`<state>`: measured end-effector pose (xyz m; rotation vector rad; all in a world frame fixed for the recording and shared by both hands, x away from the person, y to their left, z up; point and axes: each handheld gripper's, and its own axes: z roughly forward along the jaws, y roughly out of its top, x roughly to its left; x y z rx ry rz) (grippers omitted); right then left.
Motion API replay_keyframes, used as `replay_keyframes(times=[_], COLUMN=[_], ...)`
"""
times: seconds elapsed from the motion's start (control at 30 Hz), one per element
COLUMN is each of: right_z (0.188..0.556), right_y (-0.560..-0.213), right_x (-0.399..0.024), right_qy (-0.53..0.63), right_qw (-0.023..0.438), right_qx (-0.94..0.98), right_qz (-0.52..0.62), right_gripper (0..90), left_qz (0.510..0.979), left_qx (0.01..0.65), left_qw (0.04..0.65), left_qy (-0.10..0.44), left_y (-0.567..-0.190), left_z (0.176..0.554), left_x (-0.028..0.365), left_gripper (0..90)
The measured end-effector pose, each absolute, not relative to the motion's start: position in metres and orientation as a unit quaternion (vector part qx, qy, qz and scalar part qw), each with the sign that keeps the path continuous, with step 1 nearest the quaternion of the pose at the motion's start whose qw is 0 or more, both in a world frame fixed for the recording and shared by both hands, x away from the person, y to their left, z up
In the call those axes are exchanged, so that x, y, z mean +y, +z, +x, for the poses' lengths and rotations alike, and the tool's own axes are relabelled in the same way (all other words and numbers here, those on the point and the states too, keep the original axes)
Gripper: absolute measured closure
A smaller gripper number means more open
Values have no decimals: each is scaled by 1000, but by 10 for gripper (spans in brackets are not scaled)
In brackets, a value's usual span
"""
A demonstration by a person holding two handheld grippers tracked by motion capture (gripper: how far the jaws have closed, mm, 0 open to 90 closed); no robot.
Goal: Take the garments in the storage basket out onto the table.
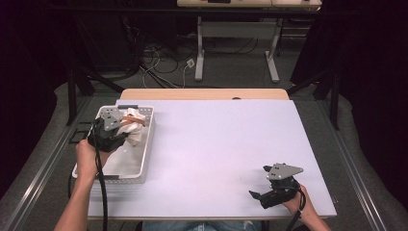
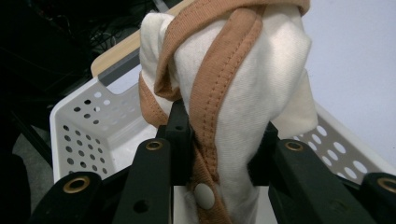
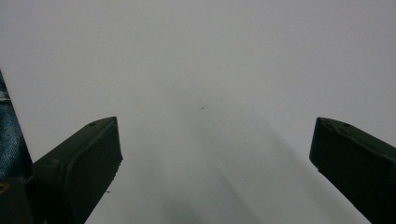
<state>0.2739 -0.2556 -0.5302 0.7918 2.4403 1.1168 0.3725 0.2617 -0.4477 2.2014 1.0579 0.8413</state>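
Left gripper (image 1: 120, 126) fingers (image 2: 180, 135) clench a cream, orange-trimmed baby garment (image 2: 243, 88) over the white basket (image 1: 144, 159); right gripper (image 1: 264, 185), fingers spread wide, rests far across the counter (image 1: 216, 144).

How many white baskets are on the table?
1. The white basket stands at the table's left edge; the left gripper holds a cream garment over it.

garment (image 2: 243, 93): cream, tan-trimmed, snap button | bunched, lifted | over white basket (image 2: 84, 121)
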Motion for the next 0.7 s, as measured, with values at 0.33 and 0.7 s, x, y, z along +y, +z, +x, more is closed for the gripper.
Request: replay_keyframes(times=[0.33,0.7], right_z=[274,273], right_y=[-530,-530], right_x=[-256,-255], right_qy=[392,393], right_qw=[172,173], right_qx=[860,859], right_qz=[279,279], right_gripper=[19,20], left_qz=[821,818], left_qx=[378,363], left_qw=[278,290], left_qy=[326,340], left_y=[-442,-435], left_z=[367,361], left_x=[255,246], left_gripper=[692,692])
